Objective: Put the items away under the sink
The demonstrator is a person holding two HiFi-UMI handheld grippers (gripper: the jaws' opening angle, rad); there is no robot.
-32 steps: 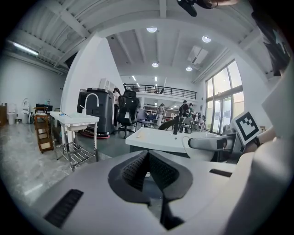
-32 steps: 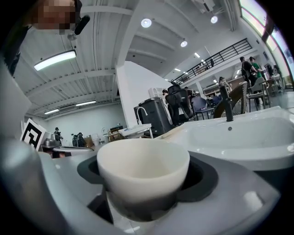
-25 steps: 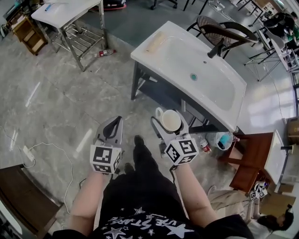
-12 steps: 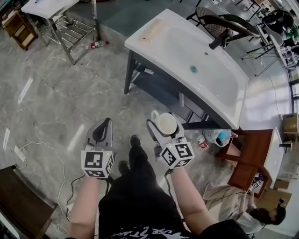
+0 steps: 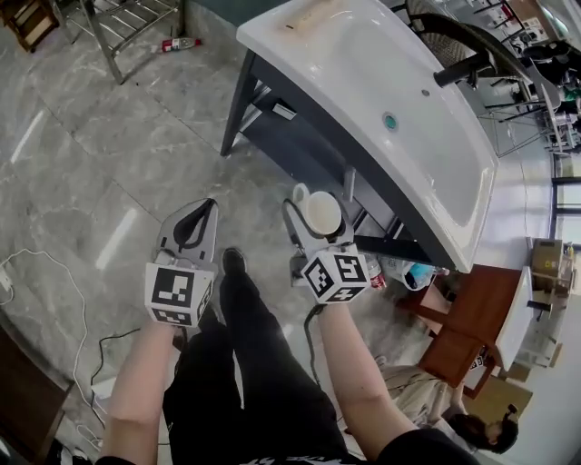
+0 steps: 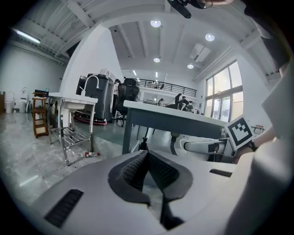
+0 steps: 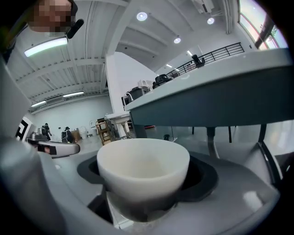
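My right gripper [image 5: 313, 221] is shut on a white mug [image 5: 323, 213], held upright just in front of the dark cabinet [image 5: 300, 150] under the white sink [image 5: 363, 82]. In the right gripper view the mug [image 7: 143, 172] fills the space between the jaws, with the sink's edge [image 7: 216, 98] overhead. My left gripper [image 5: 191, 222] hangs to the left of it over the floor, shut with nothing in it. In the left gripper view its dark pads [image 6: 151, 170] meet at the tips.
A metal rack [image 5: 127, 23] and a bottle lying on the floor [image 5: 177, 43] are at the far left. A basin [image 5: 413, 272] and a small bottle [image 5: 374, 270] stand beside a wooden stool [image 5: 463, 318] to the right. A white cable [image 5: 54, 263] runs over the marble floor.
I have stepped closer to the sink, which now sits larger and nearer. Both grippers stay side by side, the mug still held in the right one.
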